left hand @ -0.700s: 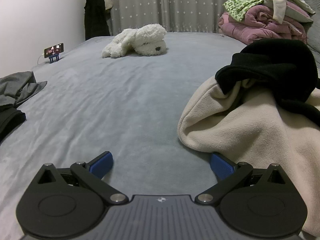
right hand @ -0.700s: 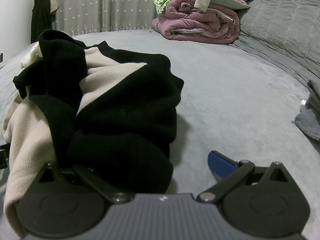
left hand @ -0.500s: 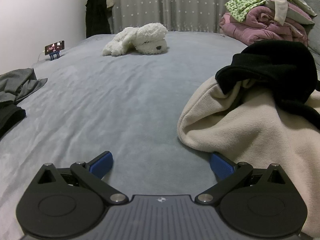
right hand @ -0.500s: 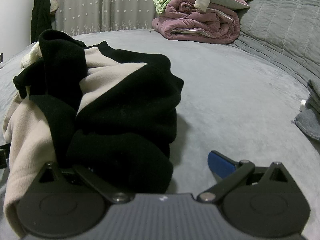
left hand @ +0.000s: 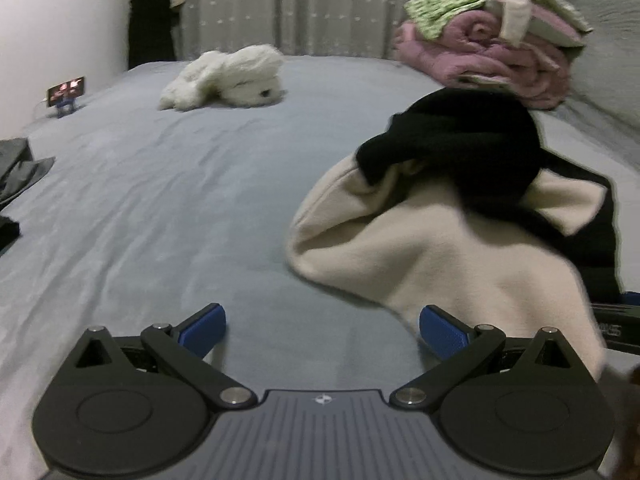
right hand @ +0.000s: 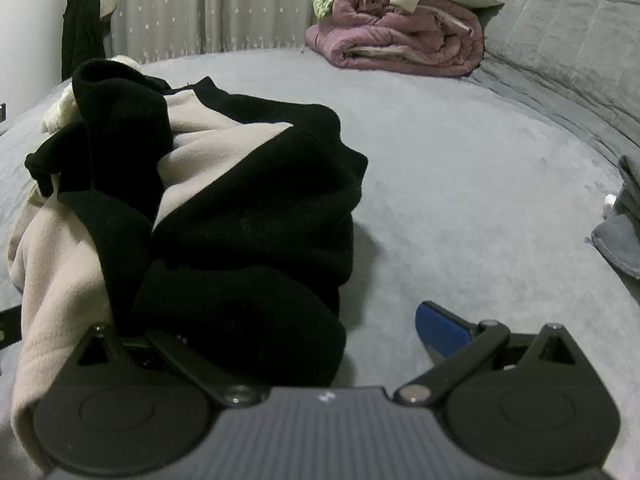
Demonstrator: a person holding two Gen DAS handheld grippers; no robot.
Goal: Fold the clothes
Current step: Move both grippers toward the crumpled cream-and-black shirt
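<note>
So the thing to fold is a cream-and-black fleece garment, prob a hoodie or jacket, dumped in a crumpled heap near the front edge of the bed. It's bunched up on itself w/ black parts flopped over the cream, so no hem or sleeve is laid out yet. Imo that's why nothing is gripped atm: you gotta find an edge first.

Left tongs are wide open, blue pads spread, nothing between them but bare sheet. They sit just left of the cream edge, the right pad right beside the fabric, can't tell if it's actually touching. Looks like they're lining up for the near cream corner.

Right tongs also look fully spread. Only the right-hand blue pad shows, the other finger is buried behind the black bulk of the heap, which sits partly between the jaws. Nothing looks squeezed, so I'd call it open, not holding. Both point down at the bed, one on each side of the pile, which makes sense if the plan is to grab two spots and pull the thing flat.

Further out: white plush toy lying mid-bed, well apart. Pile of pink quilt and other clothes stacked up by the far end. Grey clothes at the left edge, another grey bit on the right. Curtain at the back.
</note>
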